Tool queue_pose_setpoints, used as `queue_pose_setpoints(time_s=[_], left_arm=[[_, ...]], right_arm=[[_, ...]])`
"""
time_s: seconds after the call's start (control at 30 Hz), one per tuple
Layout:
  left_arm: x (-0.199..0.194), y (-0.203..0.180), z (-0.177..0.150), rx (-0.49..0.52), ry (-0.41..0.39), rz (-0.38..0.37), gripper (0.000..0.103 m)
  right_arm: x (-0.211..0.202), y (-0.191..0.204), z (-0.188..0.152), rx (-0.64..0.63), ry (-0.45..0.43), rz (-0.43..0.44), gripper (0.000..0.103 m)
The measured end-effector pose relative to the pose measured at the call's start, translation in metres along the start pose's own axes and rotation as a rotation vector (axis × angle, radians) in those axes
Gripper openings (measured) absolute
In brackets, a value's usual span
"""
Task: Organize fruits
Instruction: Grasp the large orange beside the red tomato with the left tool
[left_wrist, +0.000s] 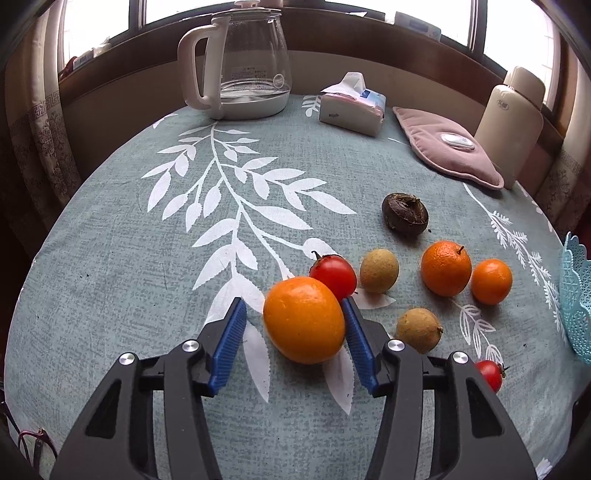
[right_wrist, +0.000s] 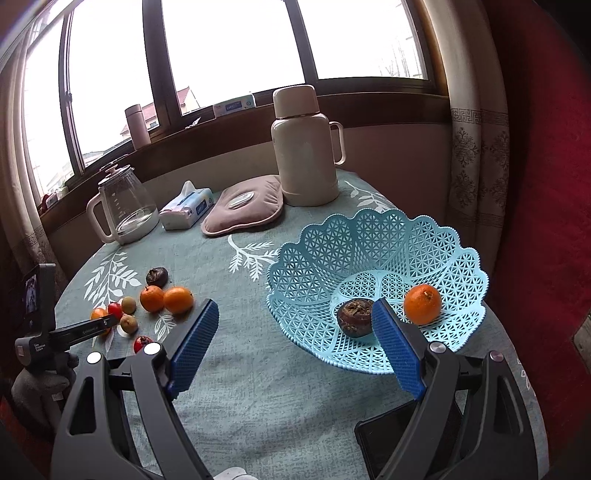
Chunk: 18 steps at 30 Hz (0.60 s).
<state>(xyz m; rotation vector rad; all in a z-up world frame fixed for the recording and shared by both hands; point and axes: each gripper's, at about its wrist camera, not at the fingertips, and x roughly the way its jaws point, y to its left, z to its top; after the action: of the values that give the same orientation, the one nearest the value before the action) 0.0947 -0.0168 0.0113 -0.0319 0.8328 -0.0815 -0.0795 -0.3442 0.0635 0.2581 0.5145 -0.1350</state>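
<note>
Tablecloth (left_wrist: 147, 295) at centre frame: left gripper (left_wrist: 295, 325) jaws not yet clamped around orange (left_wrist: 303, 319), left pad clear. Right gripper (right_wrist: 295, 339) gapes empty. Risk: off-centre squeeze rolls orange into tomato (left_wrist: 334, 275).

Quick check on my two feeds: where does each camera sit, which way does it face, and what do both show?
Left wrist: on the left hand-held gripper, angled down at the table; its blue pads flank a large orange, right pad touching, left pad apart.
Right wrist: on the right hand-held gripper, jaws open and empty, facing the blue basket and windows; the left hand-held gripper shows at left.
Shared: loose fruit, kettle, tissue pack, basket.
</note>
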Motion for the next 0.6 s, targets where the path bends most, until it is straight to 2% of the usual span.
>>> queue_pose_setpoints(time_s=[0.1,0.4,0.6], left_arm=[[-0.002,0.001,-0.001,-0.004,-0.010,-0.030,0.040],[-0.026,0.014,-0.007,-0.038,-0.057,-0.052,0.040],[-0.048,0.029,-0.001,-0.058,-0.107,-0.033,0.040]], right_arm=[[0.003,0.005,-0.003,-0.013,0.008,0.007,0.086],[0.012,0.027,-0.017,-0.050,0.054,0.043,0.086],[0.023,0.058,-0.022,-0.057,0.114,0.128,0.086]])
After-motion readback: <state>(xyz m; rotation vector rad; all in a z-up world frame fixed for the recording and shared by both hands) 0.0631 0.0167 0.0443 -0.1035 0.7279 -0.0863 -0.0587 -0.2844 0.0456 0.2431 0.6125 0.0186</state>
